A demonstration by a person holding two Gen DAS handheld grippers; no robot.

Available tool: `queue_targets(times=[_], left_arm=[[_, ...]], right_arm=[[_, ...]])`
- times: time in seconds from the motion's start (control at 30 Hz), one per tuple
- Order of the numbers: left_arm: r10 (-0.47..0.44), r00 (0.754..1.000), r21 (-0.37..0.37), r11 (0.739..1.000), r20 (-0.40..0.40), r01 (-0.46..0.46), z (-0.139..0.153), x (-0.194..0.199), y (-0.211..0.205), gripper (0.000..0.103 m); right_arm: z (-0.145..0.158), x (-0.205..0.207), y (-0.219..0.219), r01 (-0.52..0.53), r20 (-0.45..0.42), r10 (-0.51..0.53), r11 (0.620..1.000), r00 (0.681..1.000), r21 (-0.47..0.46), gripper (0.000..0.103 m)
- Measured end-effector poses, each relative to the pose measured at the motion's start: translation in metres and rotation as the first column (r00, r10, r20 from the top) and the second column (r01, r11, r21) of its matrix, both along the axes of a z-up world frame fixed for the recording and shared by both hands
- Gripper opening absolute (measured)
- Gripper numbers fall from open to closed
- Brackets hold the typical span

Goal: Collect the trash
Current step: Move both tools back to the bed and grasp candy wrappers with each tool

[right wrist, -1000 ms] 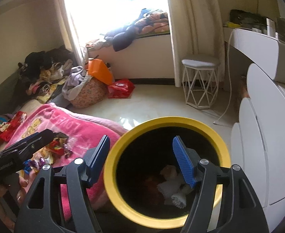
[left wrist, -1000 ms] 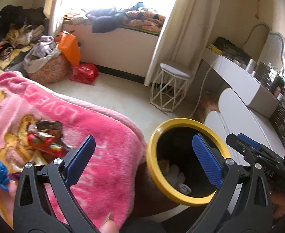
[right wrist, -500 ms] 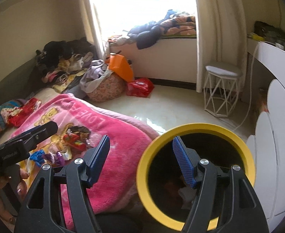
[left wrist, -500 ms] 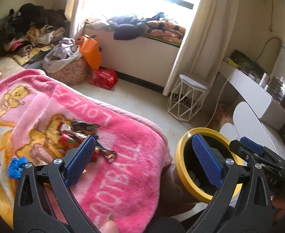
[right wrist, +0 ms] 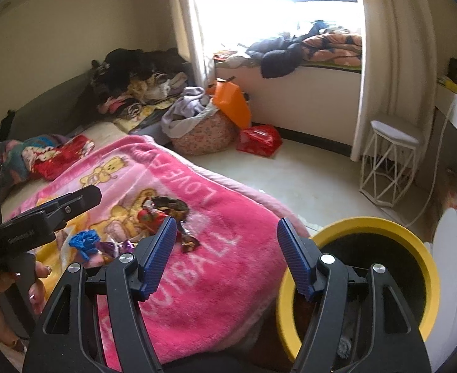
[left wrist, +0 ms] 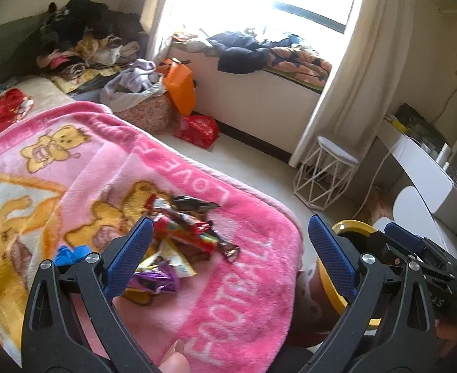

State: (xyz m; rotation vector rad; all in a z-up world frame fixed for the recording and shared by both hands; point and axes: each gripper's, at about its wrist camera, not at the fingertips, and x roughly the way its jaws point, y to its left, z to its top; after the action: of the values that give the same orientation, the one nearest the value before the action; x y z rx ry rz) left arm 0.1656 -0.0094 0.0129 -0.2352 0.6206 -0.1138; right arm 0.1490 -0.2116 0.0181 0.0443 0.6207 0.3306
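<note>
Both tongs, left gripper (left wrist: pixel 230 251) and right gripper (right wrist: pixel 226 256), are gaping wide and empty; the loose wrappers (left wrist: pixel 181 233) on the soft blanket (left wrist: pixel 253 279) are risking slipping short of the bin (right wrist: pixel 368 227).

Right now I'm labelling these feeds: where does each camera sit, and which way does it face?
Left wrist: on the left gripper, open, facing the wrapper pile on the pink blanket; a fingertip shows below.
Right wrist: on the right gripper, open, above the yellow-rimmed bin; left hand shows.
Shared: wrappers, blanket, bin, white stool.
</note>
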Motion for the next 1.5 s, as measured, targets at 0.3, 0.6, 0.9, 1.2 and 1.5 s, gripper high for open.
queue_targets(times=[0.3, 0.6, 0.9, 1.2, 1.5], left_arm=[[0.077, 0.997, -0.008, 0.997, -0.027, -0.078, -0.009, -0.007, 0.035, 0.092], [0.116, 0.987, -0.022, 0.993, -0.114, -0.119, -0.041, -0.017, 0.057, 0.092], [0.117, 0.97, -0.04, 0.991, -0.214, -0.128, -0.08, -0.024, 0.063, 0.092], [0.141, 0.953, -0.143, 0.972, -0.27, -0.184, -0.093, -0.01, 0.065, 0.092], [0.221, 0.926, -0.167, 0.945, -0.307, -0.281, -0.094, 0.008, 0.06, 0.084]], right_arm=[[-0.012, 0.016, 0.033, -0.083, -0.033, 0.082, 0.996, 0.996, -0.033, 0.065], [-0.034, 0.035, 0.053, -0.126, -0.071, 0.122, 0.99, 0.99, -0.061, 0.065], [-0.061, 0.056, 0.067, -0.171, -0.115, 0.161, 0.982, 0.98, -0.081, 0.065], [-0.09, 0.079, 0.08, -0.206, -0.167, 0.186, 0.972, 0.968, -0.11, 0.065], [-0.118, 0.102, 0.096, -0.255, -0.22, 0.22, 0.957, 0.95, -0.142, 0.065]])
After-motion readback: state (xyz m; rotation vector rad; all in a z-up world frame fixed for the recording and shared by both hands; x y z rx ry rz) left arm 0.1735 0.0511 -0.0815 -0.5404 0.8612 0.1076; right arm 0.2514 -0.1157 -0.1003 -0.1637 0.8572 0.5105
